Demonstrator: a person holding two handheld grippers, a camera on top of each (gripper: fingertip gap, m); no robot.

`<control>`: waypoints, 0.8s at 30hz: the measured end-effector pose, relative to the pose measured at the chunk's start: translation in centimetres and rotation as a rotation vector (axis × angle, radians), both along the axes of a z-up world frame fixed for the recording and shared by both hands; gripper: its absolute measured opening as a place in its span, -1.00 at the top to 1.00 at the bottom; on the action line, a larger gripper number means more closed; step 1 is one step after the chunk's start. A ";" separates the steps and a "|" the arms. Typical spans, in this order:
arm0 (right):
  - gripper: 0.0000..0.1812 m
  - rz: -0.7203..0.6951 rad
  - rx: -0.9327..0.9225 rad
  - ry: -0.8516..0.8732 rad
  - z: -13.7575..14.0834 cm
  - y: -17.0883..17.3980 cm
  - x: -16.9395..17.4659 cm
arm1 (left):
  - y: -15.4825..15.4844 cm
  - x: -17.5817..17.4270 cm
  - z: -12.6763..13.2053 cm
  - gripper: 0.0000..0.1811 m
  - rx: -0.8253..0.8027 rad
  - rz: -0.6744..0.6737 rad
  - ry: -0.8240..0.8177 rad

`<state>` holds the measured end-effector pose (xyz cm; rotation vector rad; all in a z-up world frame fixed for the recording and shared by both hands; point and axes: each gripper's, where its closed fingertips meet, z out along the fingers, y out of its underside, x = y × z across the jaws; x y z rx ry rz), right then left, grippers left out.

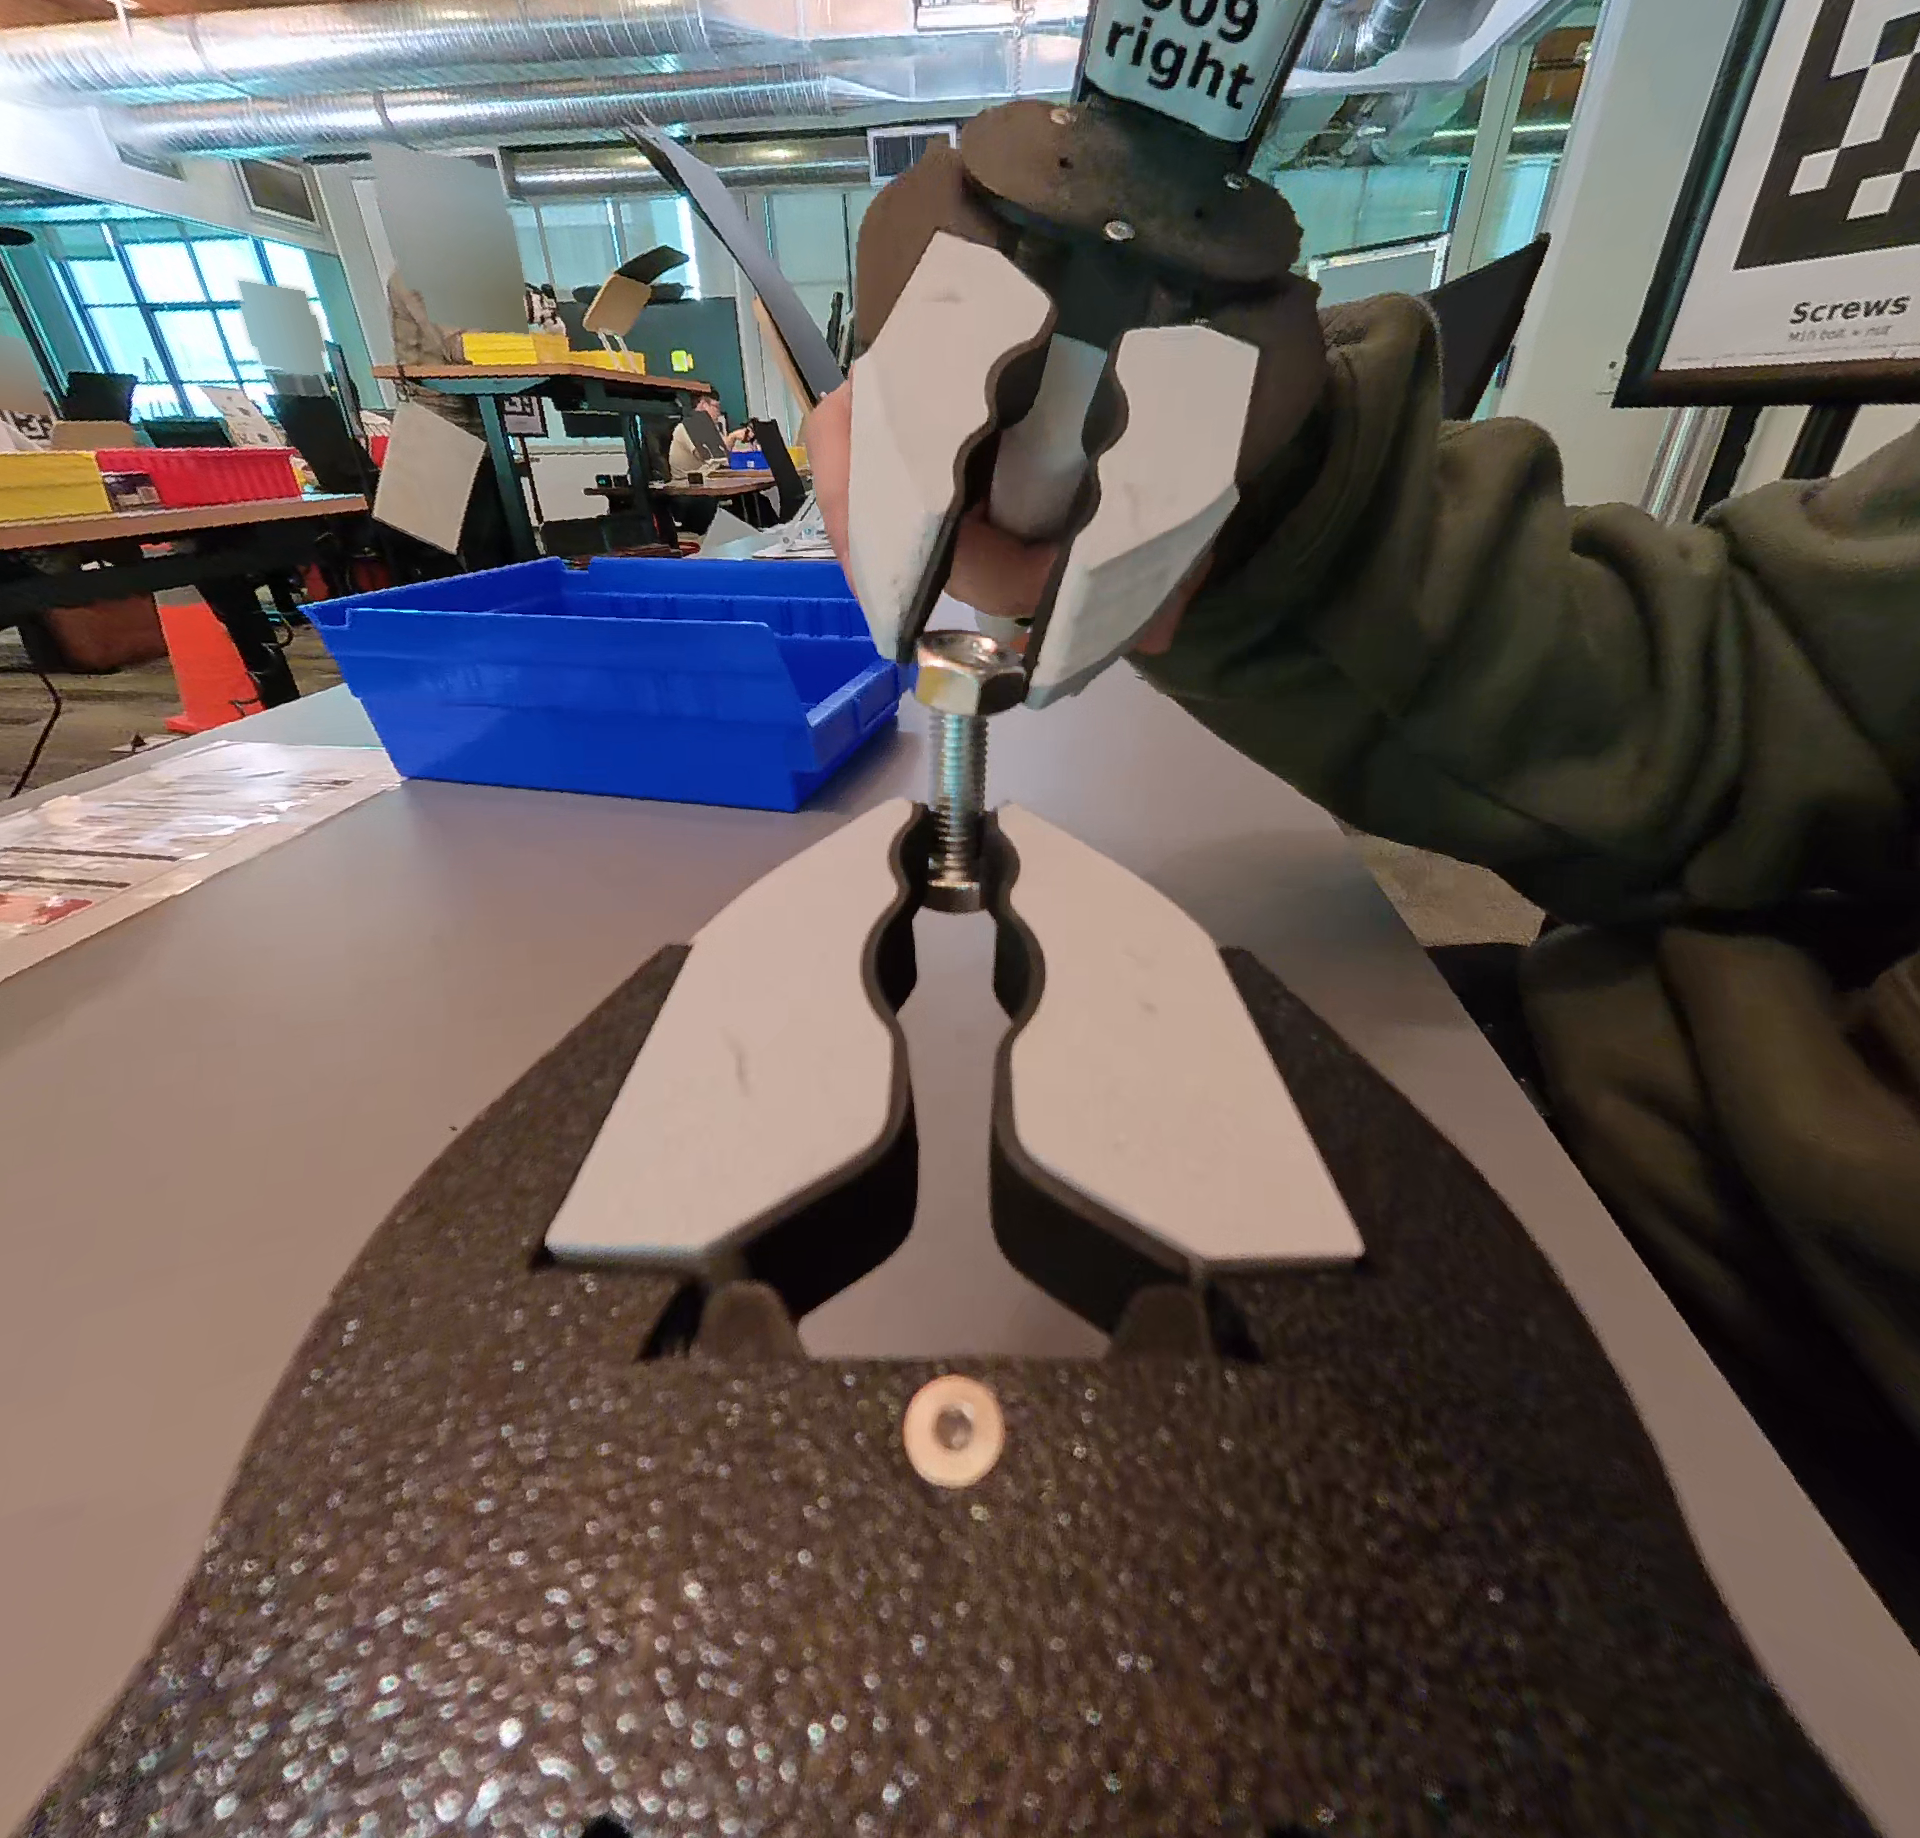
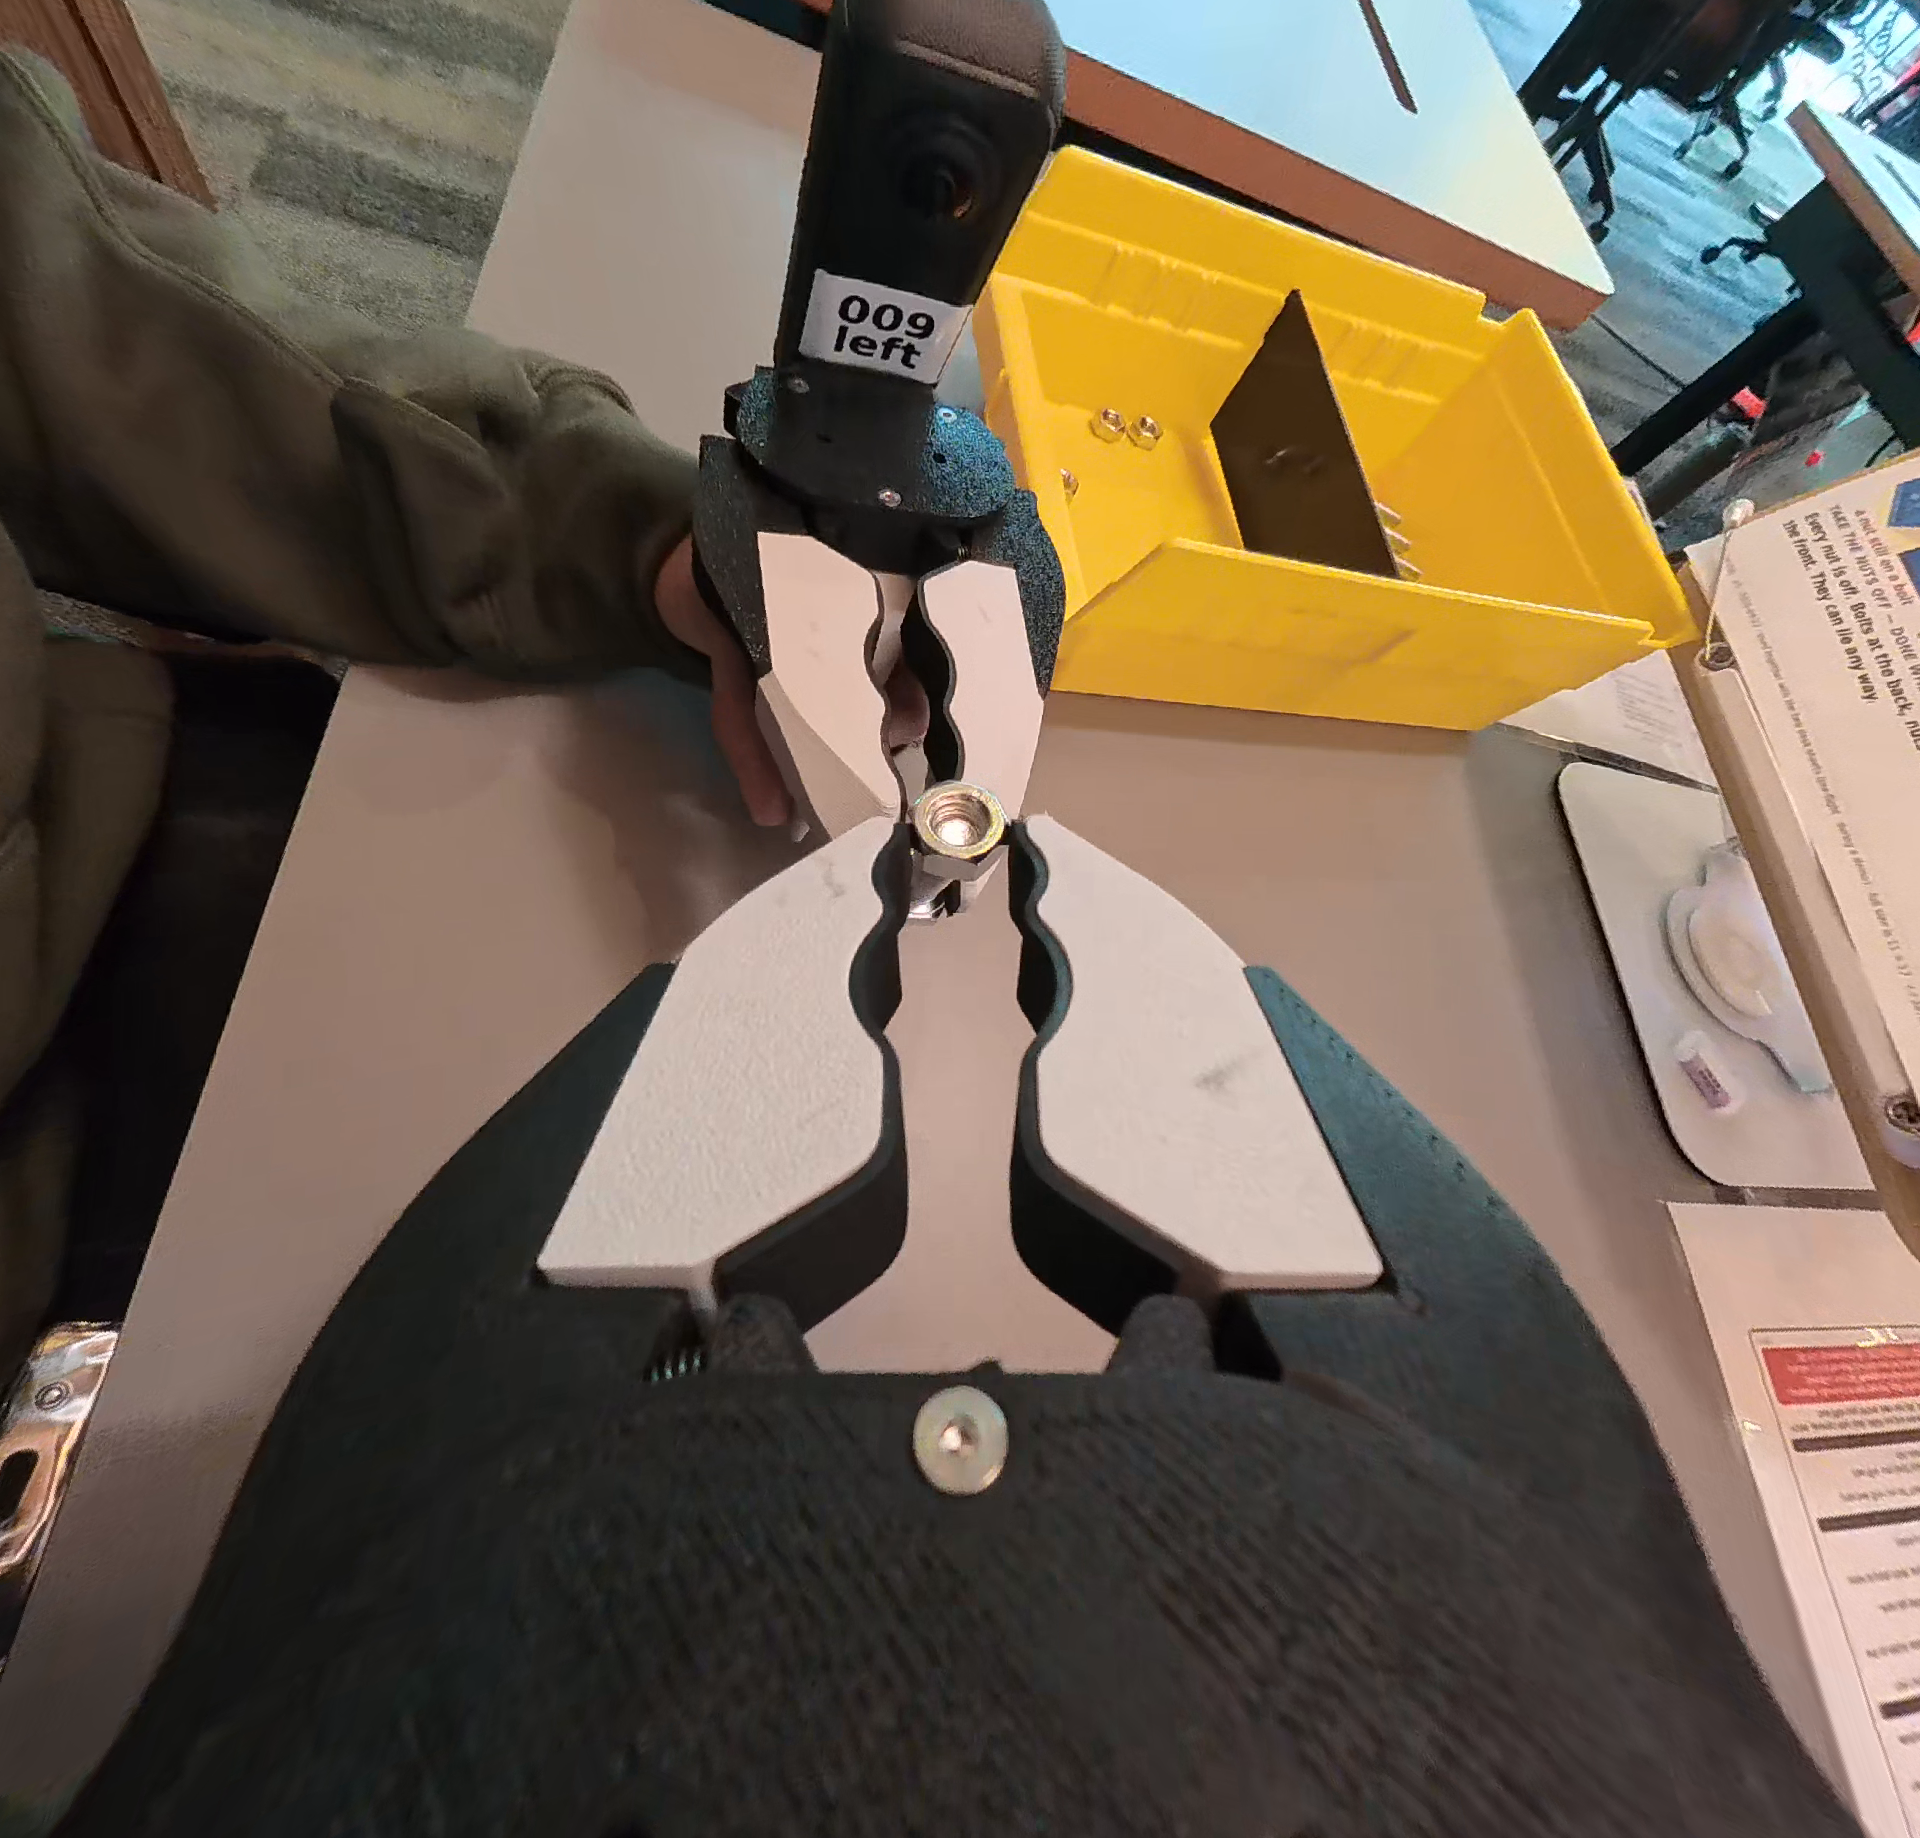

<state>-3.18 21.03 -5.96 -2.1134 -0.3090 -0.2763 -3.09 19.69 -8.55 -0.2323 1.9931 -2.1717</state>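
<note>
We see the bolt (image 1: 954,749) upright, axis 12-to-6: left gripper (image 1: 954,858) clamps its lower threads, right gripper (image 2: 951,858) clamps the hex head (image 2: 954,834). Blue bin (image 1: 613,676) at 10 o'clock.

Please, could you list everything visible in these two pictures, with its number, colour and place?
bolt: one, silver, upright between both grippers
blue bin: one, blue, on the table behind the bolt
yellow bin: one, yellow, on the table
divider: one, dark, inside the yellow bin
nuts: three seen, silver, in the yellow bin
paper: one sheet, white, table's left edge
table: one, grey
cone: one, orange, floor beyond the table
sleeve: olive, behind the right gripper
left gripper: white fingers shut on the bolt's lower end
right gripper: white fingers shut on the bolt's head
</note>
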 end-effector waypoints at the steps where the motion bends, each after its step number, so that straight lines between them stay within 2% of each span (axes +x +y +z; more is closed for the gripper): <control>1: 0.80 -0.001 0.009 0.015 0.1 0.0 0.0 | 0.1 0.1 0.1 0.90 -0.006 0.005 -0.001; 10: 0.80 -0.021 0.168 0.145 0.7 0.5 0.3 | 0.5 0.3 0.7 0.90 -0.049 0.023 -0.005; 24: 0.80 -0.019 0.129 0.129 0.4 0.4 0.3 | 0.4 0.4 0.4 0.90 -0.026 0.031 -0.004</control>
